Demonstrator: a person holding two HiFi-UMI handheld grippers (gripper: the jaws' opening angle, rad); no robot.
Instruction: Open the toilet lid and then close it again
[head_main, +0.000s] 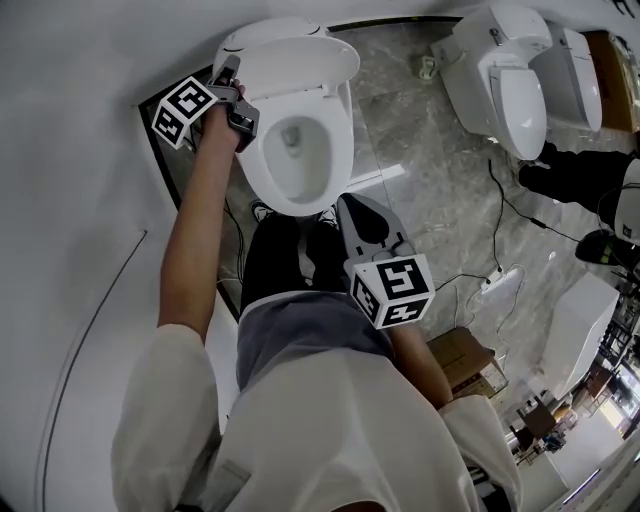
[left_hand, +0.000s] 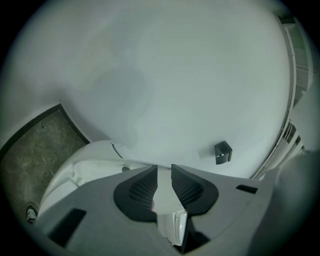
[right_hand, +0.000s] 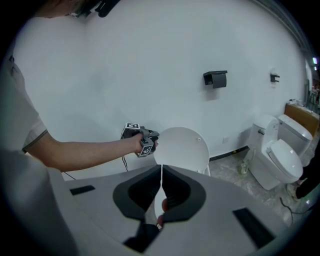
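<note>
At the left, the left gripper (head_main: 232, 88) reaches out on a bare arm to the raised toilet lid (head_main: 300, 62). Its black-and-white marker cube (head_main: 183, 110) is turned up toward the head view. From above, the gripper only shows lying against the lid's left edge. The left gripper view makes it plain: the dark, ribbed fingers (left_hand: 142, 189) pinch the lid's thin, glossy white edge, seen end-on between them. That view also picks up a small dark bracket (left_hand: 223, 152) on the plain white wall, which the head view does not show.

Below the lid the oval porcelain bowl (head_main: 295, 150) lies open on a grey, veined marble floor (head_main: 420, 170).

Further right, the right gripper (head_main: 350, 205) hangs in front of the bowl, apart from it, with a second marker cube (head_main: 392, 290) behind it. In the right gripper view its fingers are pressed together, a hairline between them and nothing in it. Beyond them the lid stands upright as a round white disc, with the left gripper at its left edge.

At the far right, other white toilets (head_main: 500, 80) stand along the wall.
</note>
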